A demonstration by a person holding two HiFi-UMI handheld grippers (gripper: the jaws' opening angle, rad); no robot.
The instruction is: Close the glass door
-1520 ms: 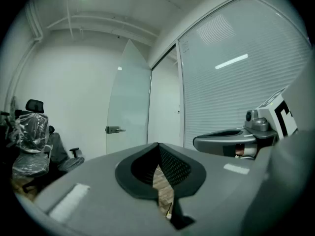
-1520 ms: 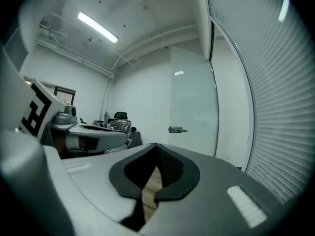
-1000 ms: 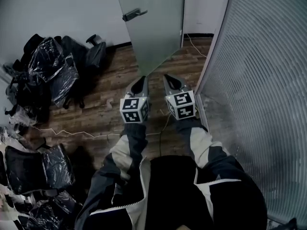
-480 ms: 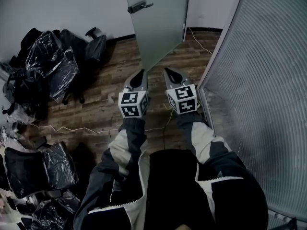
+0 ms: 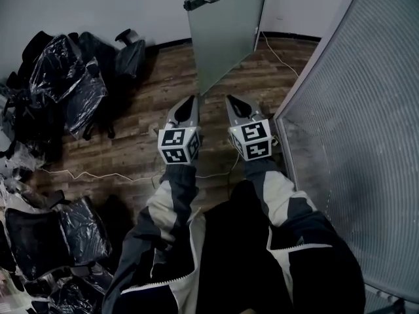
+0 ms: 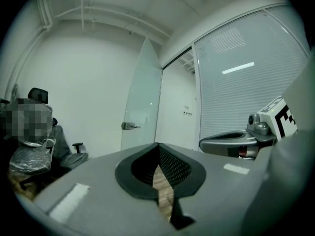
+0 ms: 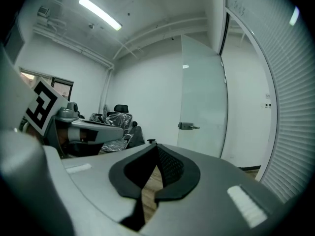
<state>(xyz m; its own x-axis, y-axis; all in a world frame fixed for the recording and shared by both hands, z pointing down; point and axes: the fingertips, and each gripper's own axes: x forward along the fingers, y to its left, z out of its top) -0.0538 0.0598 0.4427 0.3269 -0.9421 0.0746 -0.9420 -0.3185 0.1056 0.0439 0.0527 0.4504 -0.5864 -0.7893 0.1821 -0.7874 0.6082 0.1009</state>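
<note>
Glass door [image 5: 226,34] standing ajar ahead
Left tongs [image 5: 192,99] and right tongs [image 5: 230,99] both pressed together, empty; side by side, short of the door; handle [image 5: 200,1] untouched.

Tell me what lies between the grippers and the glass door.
In the head view, only bare wooden floor separates the left gripper and right gripper from the glass door. Nothing stands in that stretch.
</note>
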